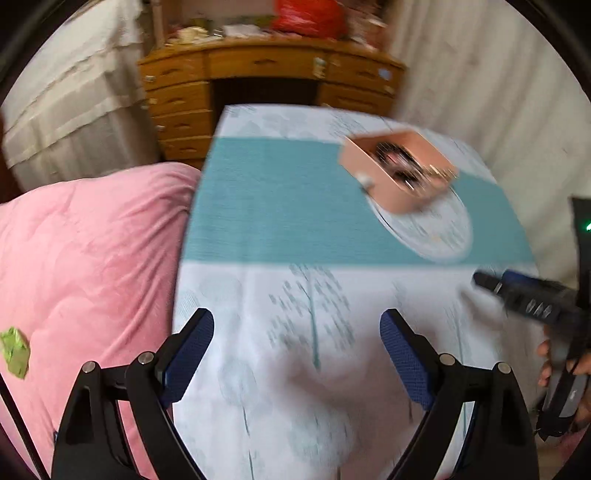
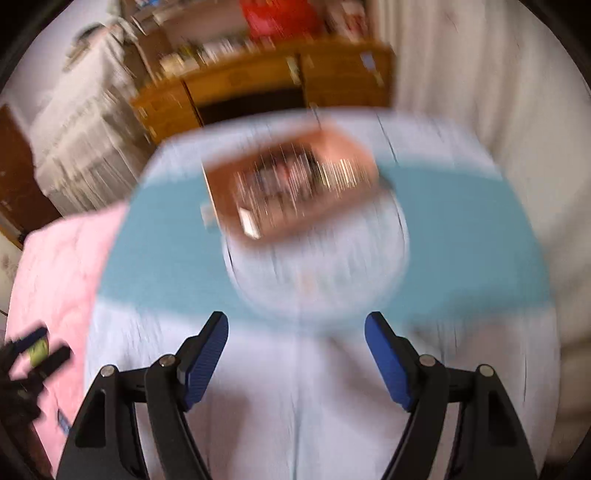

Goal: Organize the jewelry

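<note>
An open copper-pink jewelry box [image 1: 399,173] with dark compartments and glinting pieces inside stands on the teal band of the tablecloth [image 1: 277,203]. It rests partly on a round white patterned disc [image 1: 432,229]. My left gripper [image 1: 297,332] hangs open over the white part of the cloth, well short of the box, with nothing between its blue pads. The right wrist view is blurred. There my right gripper [image 2: 295,332] is open and empty, with the disc [image 2: 321,266] just ahead of it and the box [image 2: 291,188] beyond.
A pink quilt [image 1: 92,258] with a green wrapper [image 1: 14,352] on it lies left of the table. A wooden desk [image 1: 258,74] with clutter and a red bag [image 1: 310,16] stands behind. Pale curtains hang on both sides. A hand [image 1: 554,365] grips the right tool.
</note>
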The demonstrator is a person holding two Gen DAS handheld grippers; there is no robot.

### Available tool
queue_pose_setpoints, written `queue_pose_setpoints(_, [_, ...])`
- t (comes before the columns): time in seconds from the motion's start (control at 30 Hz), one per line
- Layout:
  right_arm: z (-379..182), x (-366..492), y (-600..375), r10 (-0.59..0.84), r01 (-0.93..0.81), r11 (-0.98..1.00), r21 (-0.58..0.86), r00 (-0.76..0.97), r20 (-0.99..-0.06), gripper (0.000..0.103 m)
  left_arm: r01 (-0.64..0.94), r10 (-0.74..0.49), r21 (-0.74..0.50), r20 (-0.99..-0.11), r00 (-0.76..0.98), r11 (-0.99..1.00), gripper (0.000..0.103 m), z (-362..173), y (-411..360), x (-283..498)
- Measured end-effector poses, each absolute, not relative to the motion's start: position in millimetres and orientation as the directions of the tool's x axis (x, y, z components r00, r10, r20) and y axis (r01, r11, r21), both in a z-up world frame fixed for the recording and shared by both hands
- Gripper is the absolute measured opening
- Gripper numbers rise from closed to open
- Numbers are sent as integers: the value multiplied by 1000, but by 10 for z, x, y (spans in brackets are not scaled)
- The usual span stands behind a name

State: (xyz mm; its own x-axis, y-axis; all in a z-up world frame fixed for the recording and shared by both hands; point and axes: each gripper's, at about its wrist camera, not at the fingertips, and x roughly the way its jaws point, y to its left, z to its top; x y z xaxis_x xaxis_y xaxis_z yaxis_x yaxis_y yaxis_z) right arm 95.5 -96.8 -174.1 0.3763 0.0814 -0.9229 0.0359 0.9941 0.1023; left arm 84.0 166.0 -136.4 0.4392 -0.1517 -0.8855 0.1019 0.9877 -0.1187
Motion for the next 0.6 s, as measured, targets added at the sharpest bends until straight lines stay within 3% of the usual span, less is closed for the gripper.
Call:
queue_pose_setpoints(0.13, [-1878, 349, -1096, 49, 70, 995, 64, 198, -979, 88, 196, -201, -135, -905, 375, 971, 90, -1276, 1431, 572])
queue_pose_setpoints(0.23, [-1790, -82, -1219, 45, 113, 991, 64, 161, -986, 92, 230, -231, -161, -918, 323, 960, 90, -1151, 1230, 461])
queue_pose_setpoints(0.43, [-1398, -358, -1386, 162, 142, 971, 194, 210, -964, 97, 221, -186, -115, -925, 332, 969, 91, -716, 765, 326])
queue_pose_setpoints(0.53, [-1125, -385, -1463, 195, 108, 967, 231, 272, -942, 97, 210, -201, -131, -909, 364, 969, 101, -471, 562, 254])
queue_pose_setpoints(0.6, [-945, -407, -1514, 232, 74, 961, 267, 311, -922, 97, 178, -175, -109, -895, 411, 978, 102, -315, 430, 167])
